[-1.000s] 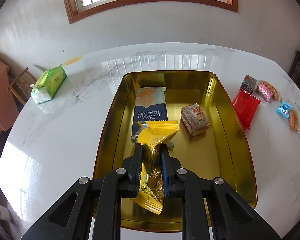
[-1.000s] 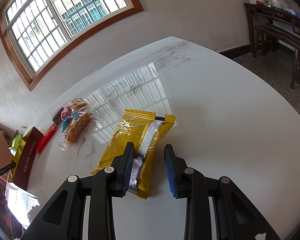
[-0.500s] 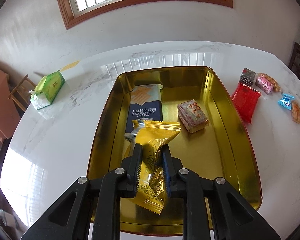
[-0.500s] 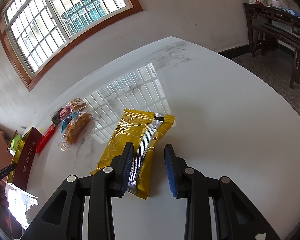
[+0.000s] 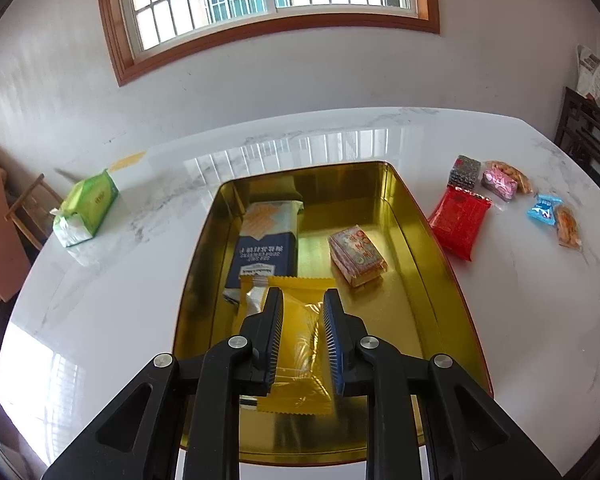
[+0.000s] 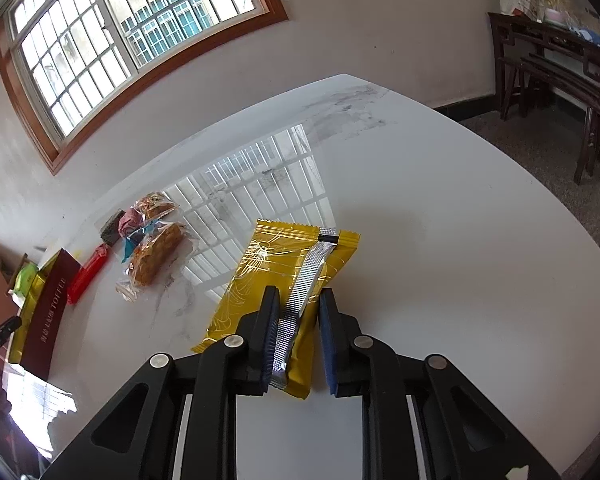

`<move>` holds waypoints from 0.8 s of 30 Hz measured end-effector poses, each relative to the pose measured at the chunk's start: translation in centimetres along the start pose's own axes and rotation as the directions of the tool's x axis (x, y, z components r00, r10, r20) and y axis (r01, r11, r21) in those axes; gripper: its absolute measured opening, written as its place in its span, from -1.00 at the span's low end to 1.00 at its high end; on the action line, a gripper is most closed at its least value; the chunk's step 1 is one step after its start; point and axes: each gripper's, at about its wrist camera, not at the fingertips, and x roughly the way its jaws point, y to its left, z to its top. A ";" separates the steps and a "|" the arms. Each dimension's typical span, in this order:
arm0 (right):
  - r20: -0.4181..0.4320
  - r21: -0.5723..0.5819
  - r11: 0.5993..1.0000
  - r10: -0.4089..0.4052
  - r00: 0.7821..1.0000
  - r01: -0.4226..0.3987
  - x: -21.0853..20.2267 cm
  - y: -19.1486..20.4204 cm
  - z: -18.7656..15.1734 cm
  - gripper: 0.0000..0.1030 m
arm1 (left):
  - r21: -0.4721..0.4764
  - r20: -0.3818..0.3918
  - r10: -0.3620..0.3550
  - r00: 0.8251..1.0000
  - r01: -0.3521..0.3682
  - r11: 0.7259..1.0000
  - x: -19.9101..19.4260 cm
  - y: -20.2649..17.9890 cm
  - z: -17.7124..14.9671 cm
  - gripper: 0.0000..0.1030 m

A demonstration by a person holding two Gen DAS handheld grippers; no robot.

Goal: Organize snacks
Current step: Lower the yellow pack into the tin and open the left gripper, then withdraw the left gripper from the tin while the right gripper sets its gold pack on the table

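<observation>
A gold tin (image 5: 432,264) stands on the white marble table. It holds a blue cracker pack (image 5: 266,244), a small square pack (image 5: 358,254) and a yellow packet (image 5: 300,344) lying flat near its front. My left gripper (image 5: 302,300) hovers over that packet, its jaws opening, pads clear of the wrapper. In the right wrist view a second yellow packet (image 6: 268,272) with a silver seam lies on the table. My right gripper (image 6: 299,300) is closing on its near end, pads against the wrapper.
Right of the tin lie a red packet (image 5: 458,220), small wrapped sweets (image 5: 500,182) and a blue candy (image 5: 544,208). A green tissue pack (image 5: 88,208) sits far left. A clear-wrapped cookie (image 6: 156,256) lies left of my right gripper. Dark wooden furniture (image 6: 560,64) stands beyond the table.
The left jaws have parted and the yellow packet has dropped flat into the tin. The right jaws have narrowed onto the near end of the other yellow packet.
</observation>
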 end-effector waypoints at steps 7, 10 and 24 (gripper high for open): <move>-0.012 0.049 0.999 0.022 1.000 -0.022 -0.6 -0.7 -0.1 -0.75 | -0.148 0.105 0.050 0.993 -0.034 0.988 -2.5 3.1 -0.2 -0.57; -0.012 0.063 0.998 0.029 1.000 -0.028 -0.9 -0.9 -0.2 -0.79 | -0.216 0.142 0.072 0.987 -0.040 0.976 -3.8 4.8 -0.5 -0.57; 0.019 0.088 0.993 0.079 0.997 -0.080 -2.9 0.0 0.3 -0.89 | -0.273 0.086 0.071 0.994 -0.045 0.961 -4.3 6.5 -3.4 -0.57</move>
